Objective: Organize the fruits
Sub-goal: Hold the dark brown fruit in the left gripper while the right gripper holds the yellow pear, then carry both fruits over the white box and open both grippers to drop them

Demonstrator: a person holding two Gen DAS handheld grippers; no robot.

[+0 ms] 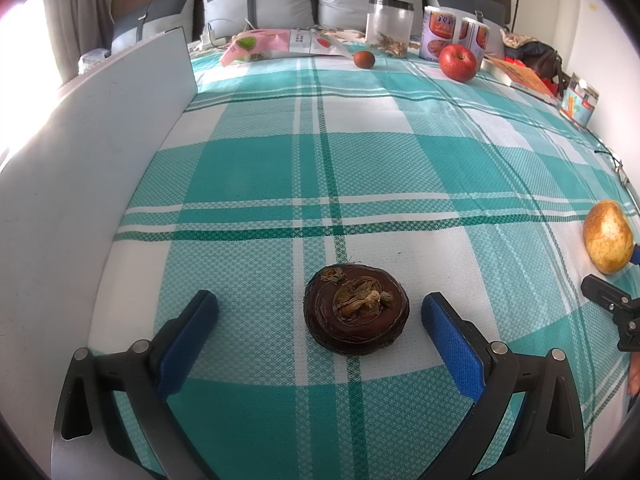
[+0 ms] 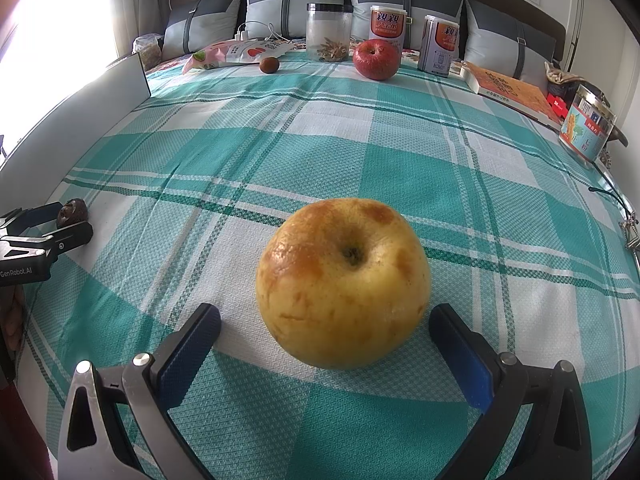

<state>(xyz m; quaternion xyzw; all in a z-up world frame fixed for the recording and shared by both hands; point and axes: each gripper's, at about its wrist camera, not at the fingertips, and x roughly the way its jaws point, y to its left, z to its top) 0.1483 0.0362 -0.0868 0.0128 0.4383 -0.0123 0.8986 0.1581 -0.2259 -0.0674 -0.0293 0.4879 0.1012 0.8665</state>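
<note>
The left gripper (image 1: 320, 316) had its jaws spread wide, one blue pad on either side of a dark brown, flattened fruit (image 1: 356, 309) in the lower centre of the left wrist view. Neither pad touched it; there was checked cloth showing on both sides. The fruit lay flat on the bed (image 1: 256, 168), dried stem end upward, so it looked steady and unlikely to roll.

The right gripper (image 2: 325, 330) was likewise agape, straddling a yellow fruit with russet patches (image 2: 343, 282) at the centre of its own view. The gaps there were narrower, because the fruit nearly filled the opening, yet the pads seemed just clear of its skin. It sat stem hollow up on the teal plaid cover.

Both tools appeared lined up for a grasp rather than holding anything, probably so that each fruit could be lifted and gathered with the others. In the right wrist view the left gripper showed at the left edge, with the brown fruit between its fingers.

Farther out, toward the top of both frames, a red apple (image 2: 376, 59) and a small brown fruit (image 2: 269, 65) rested near the pillows, among a clear jar (image 2: 329, 32), printed cans (image 2: 387, 26), a snack bag (image 2: 236, 53) and a book (image 2: 510, 90). That far row seemed the likely gathering place.
</note>
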